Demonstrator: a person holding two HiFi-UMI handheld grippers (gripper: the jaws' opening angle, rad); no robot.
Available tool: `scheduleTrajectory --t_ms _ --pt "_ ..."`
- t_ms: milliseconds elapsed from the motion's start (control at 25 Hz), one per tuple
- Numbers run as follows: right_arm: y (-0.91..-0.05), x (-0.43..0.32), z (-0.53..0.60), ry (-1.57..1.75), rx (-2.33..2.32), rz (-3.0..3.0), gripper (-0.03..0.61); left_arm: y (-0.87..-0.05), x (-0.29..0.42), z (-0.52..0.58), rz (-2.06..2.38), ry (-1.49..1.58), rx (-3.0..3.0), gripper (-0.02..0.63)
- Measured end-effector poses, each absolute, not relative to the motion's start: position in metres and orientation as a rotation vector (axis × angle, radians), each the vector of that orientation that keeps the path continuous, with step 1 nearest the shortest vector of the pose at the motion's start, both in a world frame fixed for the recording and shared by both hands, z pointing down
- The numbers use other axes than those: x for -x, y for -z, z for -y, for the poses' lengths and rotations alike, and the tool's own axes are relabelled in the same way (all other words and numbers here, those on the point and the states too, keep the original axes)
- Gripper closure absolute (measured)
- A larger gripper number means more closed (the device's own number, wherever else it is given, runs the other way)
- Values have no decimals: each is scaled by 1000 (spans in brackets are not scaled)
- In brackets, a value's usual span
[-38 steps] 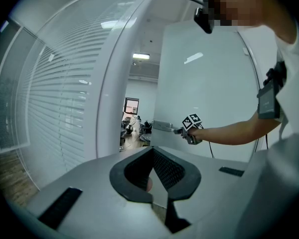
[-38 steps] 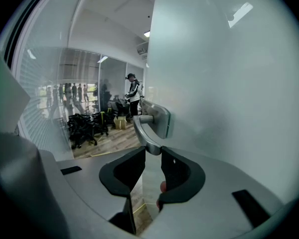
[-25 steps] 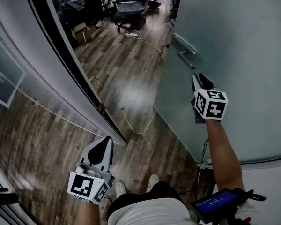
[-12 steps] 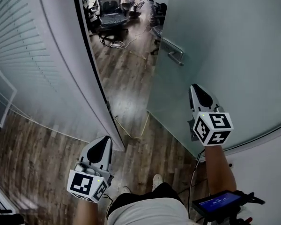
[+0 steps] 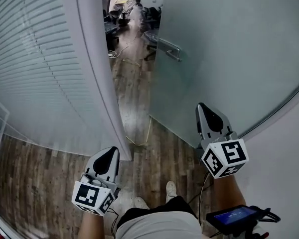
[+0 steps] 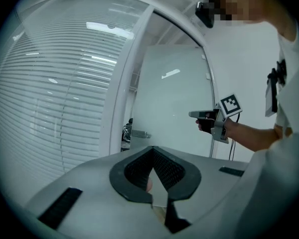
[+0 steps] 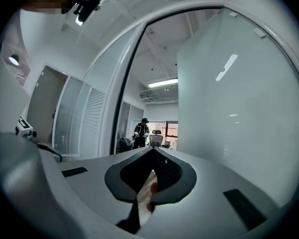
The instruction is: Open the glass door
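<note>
The frosted glass door point(image 5: 224, 49) stands ajar, swung into the room, with its metal lever handle point(image 5: 169, 48) far up the head view. My right gripper point(image 5: 205, 108) hangs in front of the door's near lower part, well short of the handle, shut and holding nothing. In the right gripper view the jaws point(image 7: 153, 150) meet at the tip, and the door point(image 7: 229, 108) fills the right side. My left gripper point(image 5: 111, 151) is low by the white door post point(image 5: 97, 73), shut and empty. The left gripper view shows the handle point(image 6: 139, 133) and my right gripper point(image 6: 194, 115).
A glass wall with blinds point(image 5: 35, 59) runs along the left. Through the gap lies wood floor point(image 5: 134, 108) with cables, office chairs and a standing person point(image 7: 141, 132) farther in. My shoes point(image 5: 171, 188) and a small screen device point(image 5: 231, 216) show at the bottom.
My right gripper has drawn back from near the handle toward my body. The door handle has receded up the head view. The left gripper stays at the same spot in the picture.
</note>
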State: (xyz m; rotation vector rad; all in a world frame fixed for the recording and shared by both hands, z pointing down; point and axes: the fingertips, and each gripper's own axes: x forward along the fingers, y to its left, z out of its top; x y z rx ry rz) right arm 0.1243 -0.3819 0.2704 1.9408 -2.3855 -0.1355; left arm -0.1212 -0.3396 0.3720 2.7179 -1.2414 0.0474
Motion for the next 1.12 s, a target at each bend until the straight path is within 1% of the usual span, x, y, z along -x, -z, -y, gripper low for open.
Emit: scheduleTrajectory --t_ms 240,480,680,960,1120 --pt "-274 -99 324 155 -1911 2439 575 -360 120 316 1210 -15 -2765 614" --pt "-266 -90 282 76 -1905 2449 575 -339 128 287 1213 4 -2759 614" --pt "-249 -105 259 32 -1889 2466 575 -317 113 264 1221 -15 -2753 614" --pt "-278 -135 214 58 -1798 2562 575 -339 78 207 1325 -31 -2739 614" --pt "-278 -146 186 65 -1730 2644 575 -338 66 166 1417 -42 -2707 614"
